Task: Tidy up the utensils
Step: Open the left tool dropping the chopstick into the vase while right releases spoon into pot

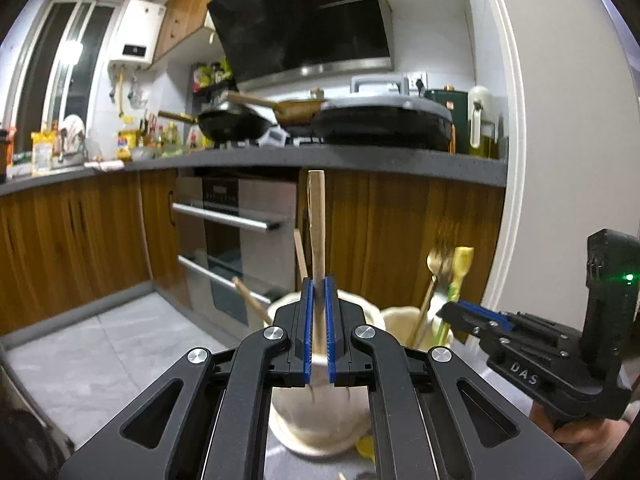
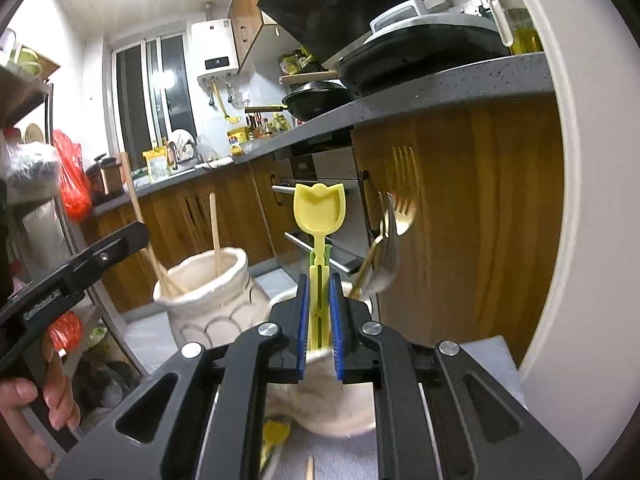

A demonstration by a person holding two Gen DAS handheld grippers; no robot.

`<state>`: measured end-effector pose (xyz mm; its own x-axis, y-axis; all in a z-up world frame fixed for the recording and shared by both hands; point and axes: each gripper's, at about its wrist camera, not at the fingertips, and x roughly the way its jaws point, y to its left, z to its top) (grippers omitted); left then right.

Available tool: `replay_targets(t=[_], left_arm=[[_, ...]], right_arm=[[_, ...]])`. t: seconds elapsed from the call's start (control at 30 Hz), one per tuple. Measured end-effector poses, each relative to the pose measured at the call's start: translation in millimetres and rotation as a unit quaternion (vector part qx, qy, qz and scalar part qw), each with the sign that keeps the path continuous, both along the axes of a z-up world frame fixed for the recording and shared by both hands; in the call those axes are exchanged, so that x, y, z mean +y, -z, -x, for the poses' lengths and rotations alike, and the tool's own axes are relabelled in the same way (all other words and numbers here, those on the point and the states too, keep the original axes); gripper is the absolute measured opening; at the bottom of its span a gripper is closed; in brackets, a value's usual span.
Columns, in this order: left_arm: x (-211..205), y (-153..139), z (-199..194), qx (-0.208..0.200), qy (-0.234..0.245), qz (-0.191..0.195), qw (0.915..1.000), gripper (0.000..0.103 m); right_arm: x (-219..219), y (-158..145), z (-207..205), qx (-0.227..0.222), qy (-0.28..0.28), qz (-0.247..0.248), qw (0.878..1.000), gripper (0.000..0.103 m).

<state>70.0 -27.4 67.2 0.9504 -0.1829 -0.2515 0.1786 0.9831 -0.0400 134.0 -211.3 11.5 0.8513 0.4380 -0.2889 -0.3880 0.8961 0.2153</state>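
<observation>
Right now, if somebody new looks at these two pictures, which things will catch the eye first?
Probably the yellow scoop standing upright in the right tongs, just above a cream jar. Next, the wooden spatula held upright by the left tongs over the other jar. Behind them, black pans crowd the grey counter.

Black pans (image 1: pixel 234 122) on grey counter (image 1: pixel 360 160), oven (image 1: pixel 236 216) below, range hood (image 1: pixel 304 20) above.

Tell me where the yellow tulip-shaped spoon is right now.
The yellow tulip-shaped spoon stands upright in the centre of the right wrist view, clamped in the right gripper over the right-hand cream holder, with gold forks just right.
</observation>
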Motion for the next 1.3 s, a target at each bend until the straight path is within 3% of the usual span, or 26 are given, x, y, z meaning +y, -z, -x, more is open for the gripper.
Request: replay_targets(t=[0.43, 0.5, 0.6, 0.77, 0.87, 0.93, 1.0, 1.03, 1.13, 1.3], left_arm=[[0, 7, 8, 0.014, 0.001, -0.004, 0.9999, 0.008], [0, 7, 10, 0.013, 0.000, -0.003, 0.9999, 0.012], [2, 7, 13, 0.014, -0.002, -0.004, 0.9999, 0.013], [7, 5, 23, 0.010, 0.000, 0.005, 0.9999, 0.032], [8, 5, 30, 0.009, 0.000, 0.003, 1.0000, 0.043], [9, 7, 35, 0.010, -0.005, 0.004, 0.9999, 0.061], [12, 8, 38, 0.012, -0.015, 0.008, 0.9998, 0.077], [13, 8, 40, 0.011, -0.021, 0.009, 0.9997, 0.086], [18, 12, 47, 0.008, -0.036, 0.013, 0.9992, 0.095], [21, 25, 51, 0.032, -0.046, -0.003, 0.9984, 0.098]], right_arm=[[0, 11, -4, 0.020, 0.000, 0.008, 1.000, 0.011], [-1, 11, -4, 0.021, 0.002, 0.007, 1.000, 0.019], [-4, 9, -4, 0.017, 0.006, 0.004, 1.000, 0.023], [-9, 6, 1, 0.015, 0.008, -0.006, 1.000, 0.038], [-15, 3, 4, 0.017, 0.009, -0.012, 1.000, 0.055], [-20, 0, 9, 0.019, 0.012, -0.014, 1.000, 0.065], [-27, -1, 13, 0.026, 0.018, -0.021, 0.999, 0.091], [-30, 0, 15, 0.031, 0.019, -0.024, 0.999, 0.095], [-38, 3, 17, 0.051, 0.020, -0.024, 0.998, 0.098], [-44, 15, 28, 0.068, 0.026, 0.000, 0.997, 0.098]])
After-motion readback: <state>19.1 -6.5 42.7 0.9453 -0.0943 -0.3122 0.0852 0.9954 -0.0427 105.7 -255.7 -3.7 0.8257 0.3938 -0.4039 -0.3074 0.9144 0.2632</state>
